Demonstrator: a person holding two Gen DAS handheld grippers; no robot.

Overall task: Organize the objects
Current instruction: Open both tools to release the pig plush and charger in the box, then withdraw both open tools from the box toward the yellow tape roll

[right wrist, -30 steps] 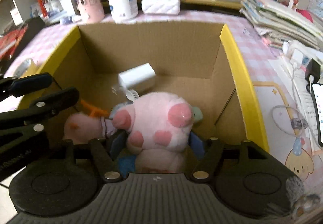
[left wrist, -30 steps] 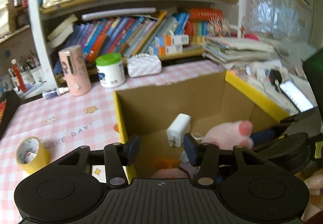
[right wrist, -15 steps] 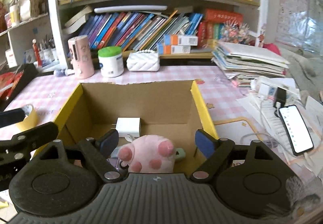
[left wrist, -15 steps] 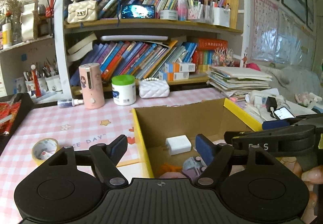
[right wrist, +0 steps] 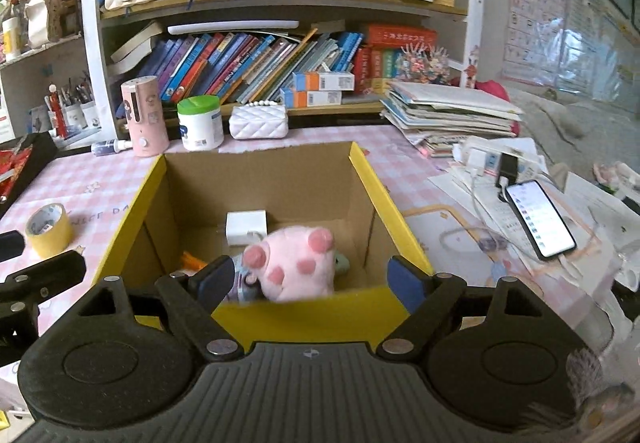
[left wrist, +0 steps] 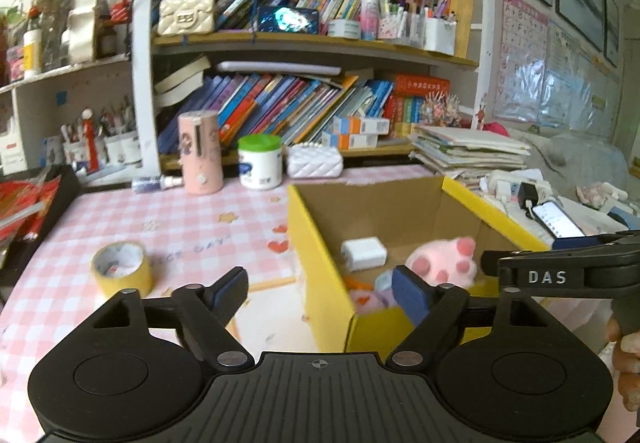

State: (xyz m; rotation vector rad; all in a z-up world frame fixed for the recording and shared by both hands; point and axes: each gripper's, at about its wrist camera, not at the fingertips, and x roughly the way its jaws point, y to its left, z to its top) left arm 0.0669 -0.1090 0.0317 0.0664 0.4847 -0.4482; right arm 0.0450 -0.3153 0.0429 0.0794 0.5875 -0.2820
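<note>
Toys like the pink plush paw (right wrist: pixel 294 263) and white charger (right wrist: pixel 246 227) lie inside the yellow box (right wrist: pixel 304 313), tidied away. Left gripper (left wrist: pixel 320 293) is opening wider, holding nothing; right gripper (right wrist: pixel 306 281) is wide open, holding nothing.

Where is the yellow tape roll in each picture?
Left wrist view: the tape roll sits on the pink checked cloth at lower left, left of the box.
Right wrist view: the same roll is at the far left edge, again left of the box.
Shared landmark: the green-lidded jar behind the box.
</note>
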